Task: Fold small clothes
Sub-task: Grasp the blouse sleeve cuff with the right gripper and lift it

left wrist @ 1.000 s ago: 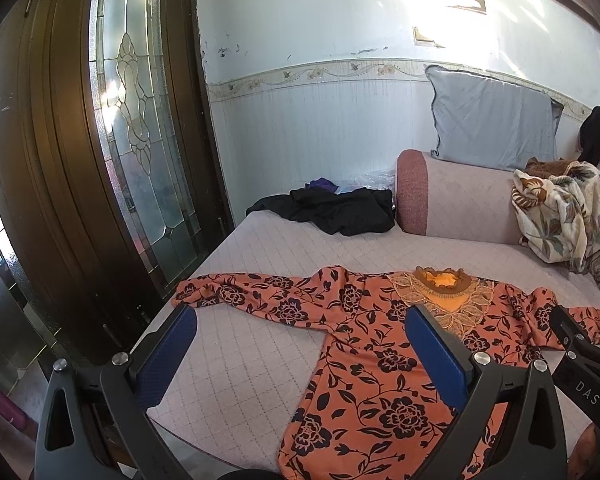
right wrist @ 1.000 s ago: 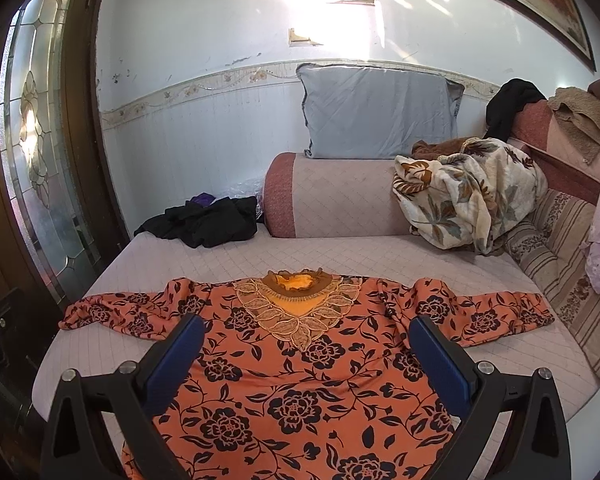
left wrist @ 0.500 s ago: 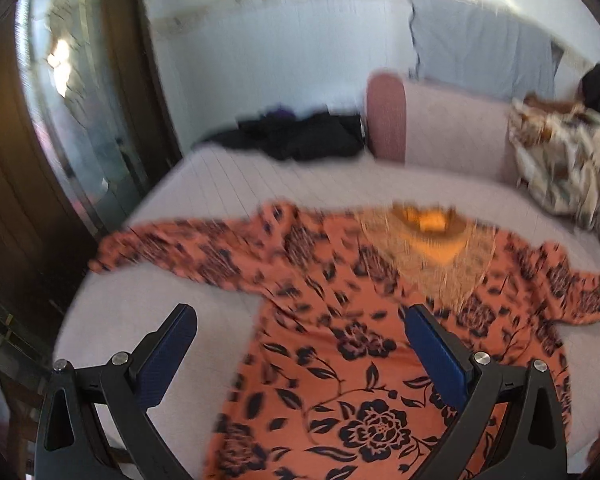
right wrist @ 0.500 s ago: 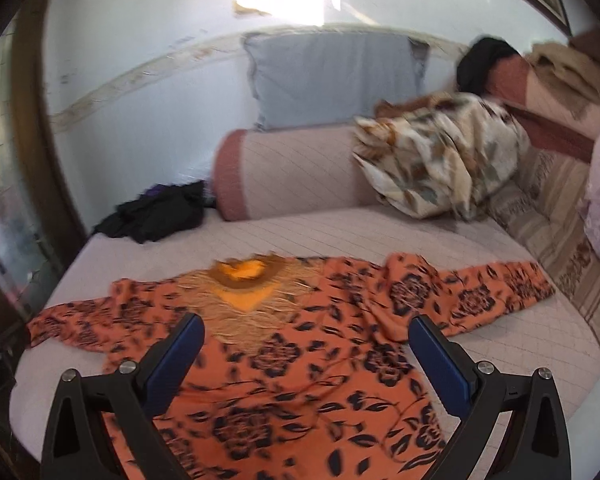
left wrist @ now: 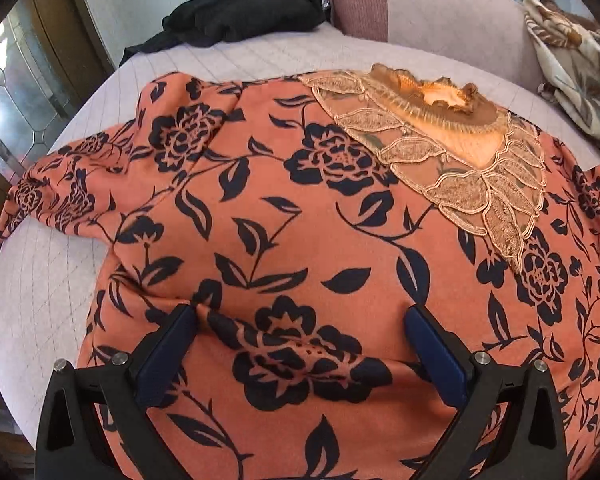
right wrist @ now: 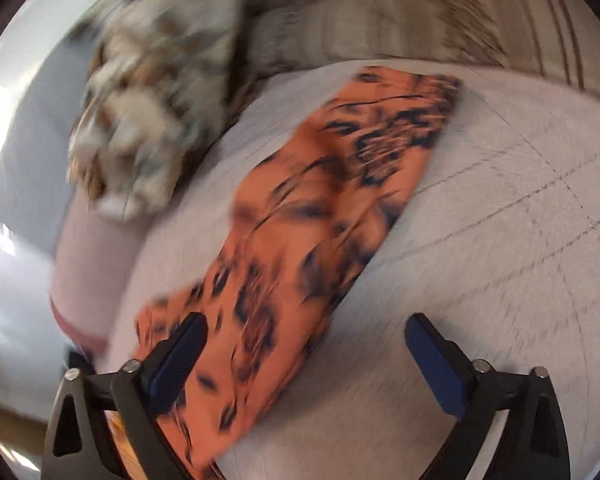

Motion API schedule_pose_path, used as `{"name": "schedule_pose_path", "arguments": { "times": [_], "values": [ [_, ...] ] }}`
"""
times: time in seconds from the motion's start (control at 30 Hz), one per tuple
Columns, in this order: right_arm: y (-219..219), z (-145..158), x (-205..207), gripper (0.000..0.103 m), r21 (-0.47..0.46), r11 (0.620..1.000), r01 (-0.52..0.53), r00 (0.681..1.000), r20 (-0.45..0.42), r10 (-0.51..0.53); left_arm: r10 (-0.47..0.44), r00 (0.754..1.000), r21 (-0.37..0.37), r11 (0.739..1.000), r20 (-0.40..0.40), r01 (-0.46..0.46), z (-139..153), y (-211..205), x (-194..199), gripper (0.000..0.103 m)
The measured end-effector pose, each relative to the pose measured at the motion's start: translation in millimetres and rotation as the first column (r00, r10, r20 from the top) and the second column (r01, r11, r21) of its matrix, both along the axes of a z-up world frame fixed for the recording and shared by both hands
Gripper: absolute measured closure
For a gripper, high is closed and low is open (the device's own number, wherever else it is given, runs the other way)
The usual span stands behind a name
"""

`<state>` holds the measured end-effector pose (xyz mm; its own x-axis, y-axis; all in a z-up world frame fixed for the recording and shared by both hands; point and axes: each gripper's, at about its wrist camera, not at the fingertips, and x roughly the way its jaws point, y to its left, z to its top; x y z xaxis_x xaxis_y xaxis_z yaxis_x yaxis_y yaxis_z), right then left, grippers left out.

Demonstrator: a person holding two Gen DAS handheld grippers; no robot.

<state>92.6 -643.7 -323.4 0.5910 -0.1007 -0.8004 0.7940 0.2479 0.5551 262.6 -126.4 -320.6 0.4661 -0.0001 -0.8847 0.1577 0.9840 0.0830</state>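
An orange top with black flowers (left wrist: 284,216) lies spread face up on a pale quilted bed (left wrist: 40,304), with its lace neckline (left wrist: 452,136) at the upper right. My left gripper (left wrist: 300,344) is open, low over the top's body, its fingers pressing a ridge of cloth between them. In the blurred right wrist view the top's right sleeve (right wrist: 320,208) runs diagonally across the bed. My right gripper (right wrist: 304,344) is open just above the sleeve's near part.
A black garment (left wrist: 240,16) lies at the bed's far left. A pink bolster (left wrist: 360,0) and a floral blanket (left wrist: 572,52) are at the back. The blanket (right wrist: 148,100) also shows beside the sleeve. A glass door (left wrist: 16,80) stands to the left.
Both grippers have dropped from high above the bed to just over the top. The left came down onto its body. The right swung right to the sleeve.
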Motion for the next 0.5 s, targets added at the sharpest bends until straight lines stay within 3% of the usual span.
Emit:
{"name": "schedule_pose_path", "arguments": {
  "times": [0.07, 0.1, 0.13, 0.2, 0.23, 0.3, 0.4, 0.5],
  "values": [
    [-23.2, -6.6, -16.6, 0.008, 0.071, 0.994, 0.08, 0.987, 0.131, -0.089, -0.003, 1.0, -0.003, 1.0, 0.012, 0.003, 0.8, 1.0, -3.2, 0.0],
    [-32.1, -7.0, -20.8, 0.013, 0.085, 0.991, 0.107, 0.98, 0.157, -0.12, 0.004, 1.0, -0.011, 1.0, 0.017, -0.003, 0.9, 1.7, -4.0, 0.0],
    [-40.0, -8.1, -22.6, 0.016, 0.089, 0.988, 0.123, 0.978, 0.161, -0.136, 0.008, 1.0, -0.015, 1.0, 0.024, -0.008, 1.5, 2.1, -5.5, 0.0],
    [-52.3, -13.4, -21.9, 0.036, 0.086, 0.985, 0.152, 0.976, 0.143, -0.163, 0.013, 0.999, -0.015, 1.0, 0.042, -0.012, -1.3, 1.5, -6.1, 0.0],
    [-59.6, -16.8, -19.8, 0.04, 0.081, 0.983, 0.164, 0.974, 0.143, -0.174, 0.013, 0.999, -0.015, 1.0, 0.048, -0.012, -0.9, 1.5, -9.1, 0.0],
    [-71.7, -21.8, -17.0, 0.064, 0.055, 0.984, 0.172, 0.975, 0.129, -0.178, 0.019, 0.999, -0.016, 1.0, 0.044, -0.018, -3.9, 2.0, -10.0, 0.0],
    [-87.0, -29.9, -13.7, 0.09, 0.032, 0.984, 0.173, 0.977, 0.118, -0.176, 0.023, 0.999, -0.009, 1.0, 0.042, -0.023, -5.5, 2.4, -1.3, 0.0],
    [-86.7, -26.7, -16.7, 0.095, 0.005, 0.985, 0.17, 0.976, 0.139, -0.169, 0.021, 0.999, 0.003, 1.0, 0.032, -0.021, -2.1, 1.2, 3.7, 0.0]
  ]
}}
